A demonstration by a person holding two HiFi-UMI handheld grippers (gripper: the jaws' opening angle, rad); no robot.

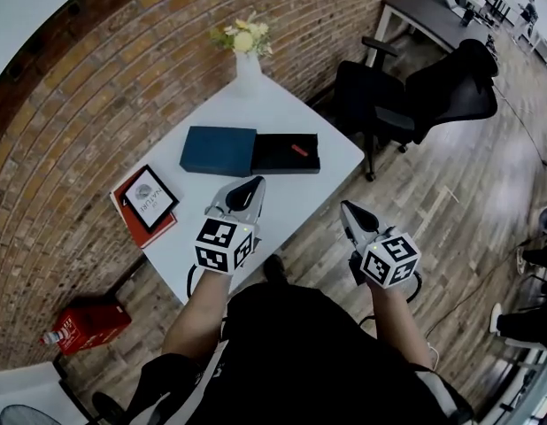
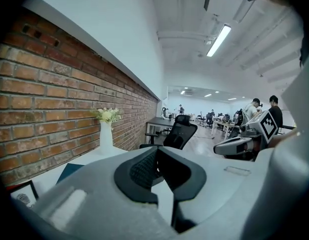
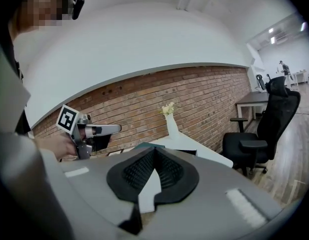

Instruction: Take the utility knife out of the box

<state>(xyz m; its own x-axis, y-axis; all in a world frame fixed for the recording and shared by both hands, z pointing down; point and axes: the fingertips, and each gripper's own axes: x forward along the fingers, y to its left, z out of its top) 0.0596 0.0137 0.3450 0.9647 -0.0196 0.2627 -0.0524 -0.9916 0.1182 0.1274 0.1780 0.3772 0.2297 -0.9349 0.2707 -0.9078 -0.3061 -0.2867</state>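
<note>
Right now both grippers hang empty at the near side of a white table (image 1: pixel 278 104), each with its black pads pressed together and nothing between them. In the head view, the left gripper (image 1: pixel 253 184) sits over the table's near edge, pointing toward the open black box (image 1: pixel 272 160). The right gripper (image 1: pixel 349 206) is off the table's corner, above the wooden floor (image 1: pixel 450 202). The red utility knife (image 1: pixel 299 150) lies inside the box, toward its right end and well apart from both grippers. A dark teal lid (image 1: pixel 218 149) lies flat against the box's left side. A white vase (image 1: pixel 248 71) of pale flowers (image 1: pixel 242 35) stands at the table's far end by the brick wall (image 1: pixel 123 69). Left of the left gripper, a black-framed card (image 1: pixel 150 198) rests on a red book (image 1: pixel 136 227). 1 black office chair (image 1: pixel 406 104) stands beyond the table's right side.
</note>
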